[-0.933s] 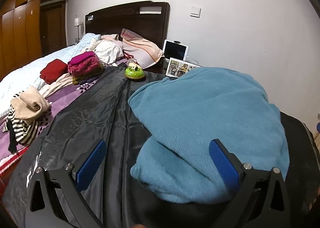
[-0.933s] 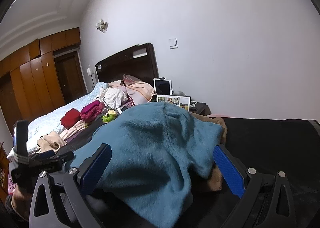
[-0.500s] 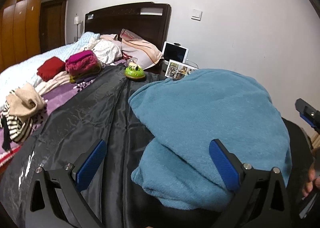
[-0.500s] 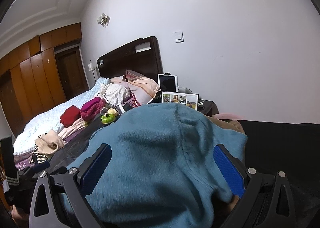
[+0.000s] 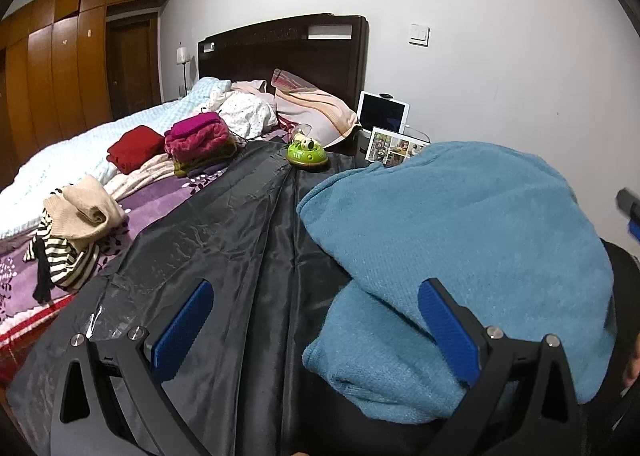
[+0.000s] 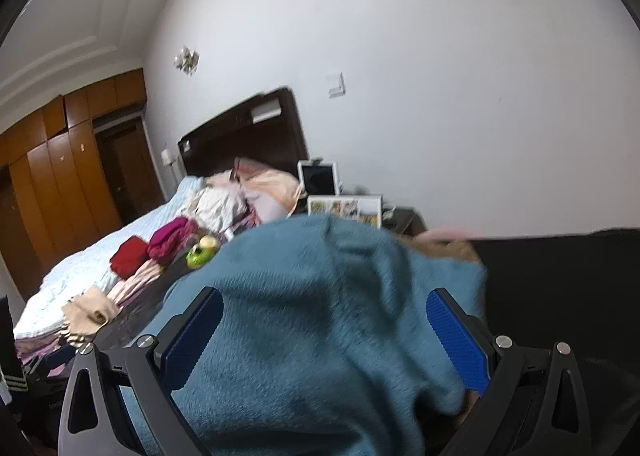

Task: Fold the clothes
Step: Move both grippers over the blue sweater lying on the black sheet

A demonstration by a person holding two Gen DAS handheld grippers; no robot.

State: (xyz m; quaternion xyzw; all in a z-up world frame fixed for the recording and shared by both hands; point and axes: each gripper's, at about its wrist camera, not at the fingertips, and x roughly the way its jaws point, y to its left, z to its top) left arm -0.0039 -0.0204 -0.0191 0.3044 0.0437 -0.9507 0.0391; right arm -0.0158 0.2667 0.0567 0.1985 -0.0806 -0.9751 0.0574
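Observation:
A teal knit sweater (image 5: 460, 240) lies bunched on a black satin sheet (image 5: 224, 256) over the bed's near end. My left gripper (image 5: 316, 324) is open, its right finger over the sweater's near fold and its left finger over bare sheet. In the right wrist view the same sweater (image 6: 328, 304) fills the space between the fingers of my right gripper (image 6: 328, 336), which is open wide and low over it. A brown garment (image 6: 444, 248) shows just behind the sweater there.
Folded red (image 5: 134, 146) and magenta (image 5: 198, 136) clothes and a beige and striped heap (image 5: 76, 224) lie on the bed to the left. A green toy (image 5: 306, 154), a tablet (image 5: 382, 112) and a photo frame (image 5: 394, 146) stand near the headboard.
My right gripper has moved forward and down onto the sweater, which now fills its view. My left gripper has stayed almost still, and the right gripper's tip has entered its view at the right edge.

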